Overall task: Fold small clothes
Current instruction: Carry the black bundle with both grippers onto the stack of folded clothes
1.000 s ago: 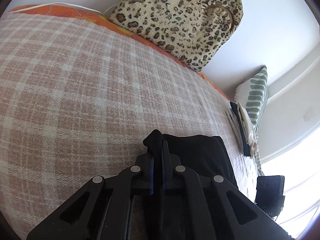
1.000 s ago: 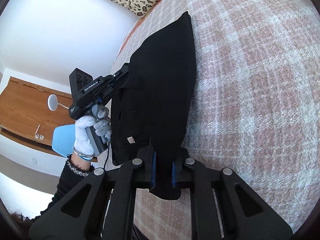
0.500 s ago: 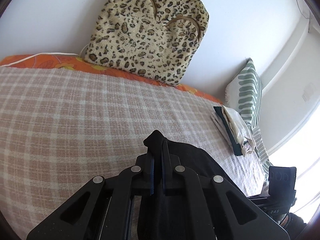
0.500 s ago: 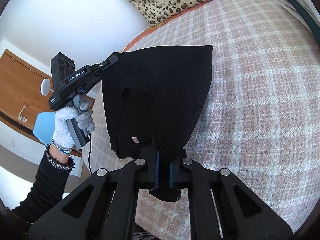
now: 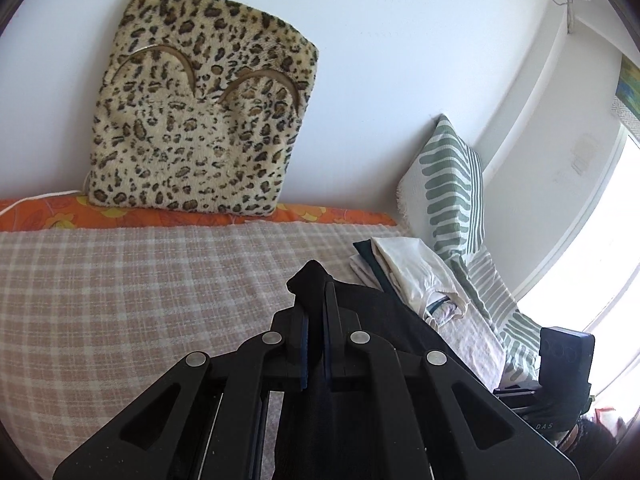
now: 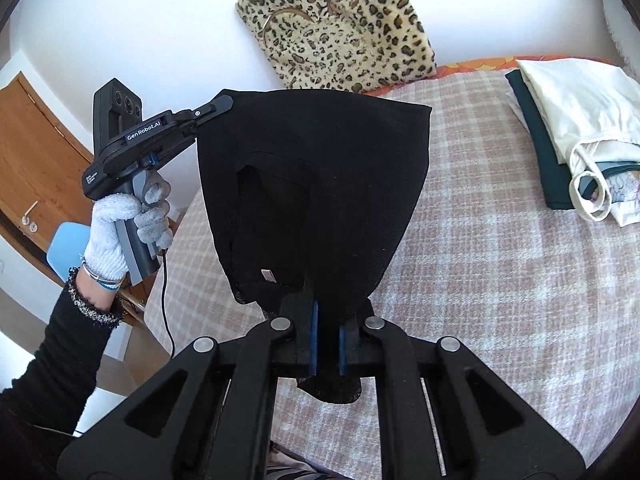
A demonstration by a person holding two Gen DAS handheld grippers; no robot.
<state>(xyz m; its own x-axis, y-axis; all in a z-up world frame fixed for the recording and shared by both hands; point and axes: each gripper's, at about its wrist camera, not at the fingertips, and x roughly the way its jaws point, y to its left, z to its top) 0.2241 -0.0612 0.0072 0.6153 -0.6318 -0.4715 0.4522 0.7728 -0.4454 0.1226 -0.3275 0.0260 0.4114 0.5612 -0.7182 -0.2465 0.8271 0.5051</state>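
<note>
Both grippers are clamping the black garment [image 6: 320, 184] in closed jaws: left gripper [image 6: 224, 104] at one corner, right gripper [image 6: 326, 340] at another, suspending it above the bed [image 6: 500, 280].

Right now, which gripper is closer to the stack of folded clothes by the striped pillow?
Right. The right gripper holds the black garment on the side toward the folded stack; the left gripper pinches the garment's opposite corner, farther from the stack.
</note>
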